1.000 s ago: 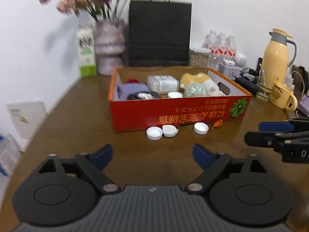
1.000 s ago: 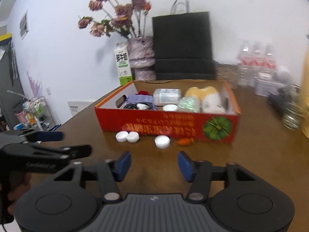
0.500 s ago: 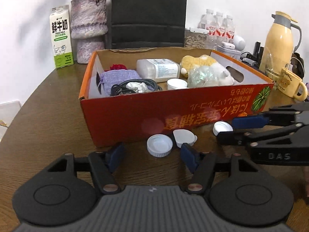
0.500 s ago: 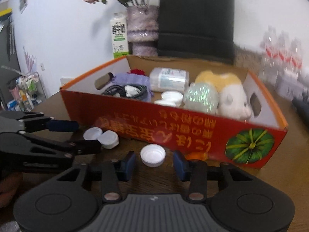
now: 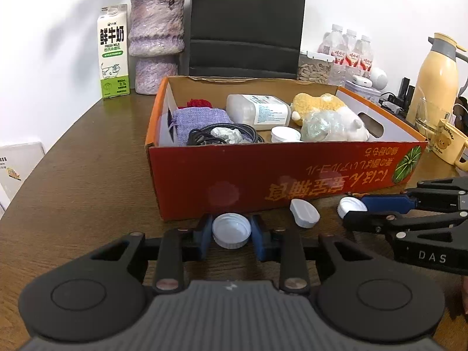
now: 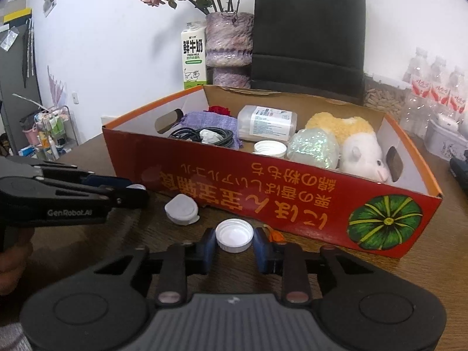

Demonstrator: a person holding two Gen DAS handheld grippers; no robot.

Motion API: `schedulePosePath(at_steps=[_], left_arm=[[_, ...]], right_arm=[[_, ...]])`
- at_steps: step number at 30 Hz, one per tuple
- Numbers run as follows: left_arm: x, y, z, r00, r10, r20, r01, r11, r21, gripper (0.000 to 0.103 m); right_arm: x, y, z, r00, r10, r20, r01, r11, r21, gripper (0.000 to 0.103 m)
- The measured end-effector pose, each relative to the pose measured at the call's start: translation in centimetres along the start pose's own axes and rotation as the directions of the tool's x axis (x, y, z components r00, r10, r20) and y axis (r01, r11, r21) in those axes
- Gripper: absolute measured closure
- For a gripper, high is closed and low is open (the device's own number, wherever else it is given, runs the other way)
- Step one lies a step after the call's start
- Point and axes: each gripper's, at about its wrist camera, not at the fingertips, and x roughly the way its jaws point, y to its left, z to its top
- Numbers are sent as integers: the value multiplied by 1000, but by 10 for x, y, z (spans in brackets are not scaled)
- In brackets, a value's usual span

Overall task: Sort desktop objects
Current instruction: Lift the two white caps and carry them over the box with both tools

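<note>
While closing, both grippers' fingers [image 5: 204,235] [image 6: 260,247] flank white caps [image 5: 231,230] [image 6: 234,235]

A red box [image 5: 292,172] with yellow lettering and a green pumpkin print; white caps [image 5: 231,230]; brown table [image 5: 87,175].

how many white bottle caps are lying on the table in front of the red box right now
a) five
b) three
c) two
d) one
b) One cap sits between the left gripper pads, one cap between the right gripper pads, and a third cap lies loose between them.
</note>
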Motion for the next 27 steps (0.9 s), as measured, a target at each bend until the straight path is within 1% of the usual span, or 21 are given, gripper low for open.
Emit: schedulePosePath(at_steps=[2, 4, 6, 8, 9, 11, 13, 15, 19, 21, 25, 27], left_arm=[[-4, 1, -3, 1000, 23, 8, -23, 1000, -14, 74], [-14, 4, -7, 998, 48, 34, -47, 998, -46, 74], [-27, 2, -13, 996, 70, 56, -66, 996, -65, 74], [-49, -5, -23, 993, 81, 90, -73, 993, -91, 74], [-62, -11, -29, 992, 81, 100, -71, 993, -97, 74], [-84, -21, -41, 993, 71, 97, -60, 992, -110, 74], [-105, -30, -52, 997, 28, 79, -18, 992, -125, 74], [-126, -39, -61, 997, -5, 76, 14, 993, -113, 74], [-165, -51, -72, 992, 13, 127, -2, 996, -89, 74], [-178, -58, -79, 991, 14, 133, -1, 995, -95, 74], [-194, -74, -88, 993, 7, 122, 5, 995, -96, 74], [-209, -84, -91, 988, 3, 152, 8, 997, -77, 74]], right_arm=[[-4, 1, 0, 1000, 2, 12, -2, 1000, 7, 76], [-12, 2, 0, 1000, 2, 30, -2, 1000, 13, 76], [-26, 4, -1, 998, -6, 61, 6, 1000, 11, 76], [-44, 6, -5, 995, -33, 93, 31, 999, 28, 76], [-56, 7, -10, 993, -45, 109, 41, 998, 44, 76], [-76, 8, -21, 992, -44, 117, 36, 997, 71, 76], [-97, 8, -35, 994, -40, 104, 29, 994, 104, 76], [-115, 5, -47, 996, -47, 82, 35, 989, 141, 76], [-152, 5, -69, 995, -68, 74, 55, 983, 175, 76], [-175, 9, -76, 991, -82, 102, 64, 983, 172, 76], [-218, 16, -89, 984, -64, 167, 35, 985, 170, 76], [-234, 21, -95, 981, -56, 184, 25, 986, 165, 76]])
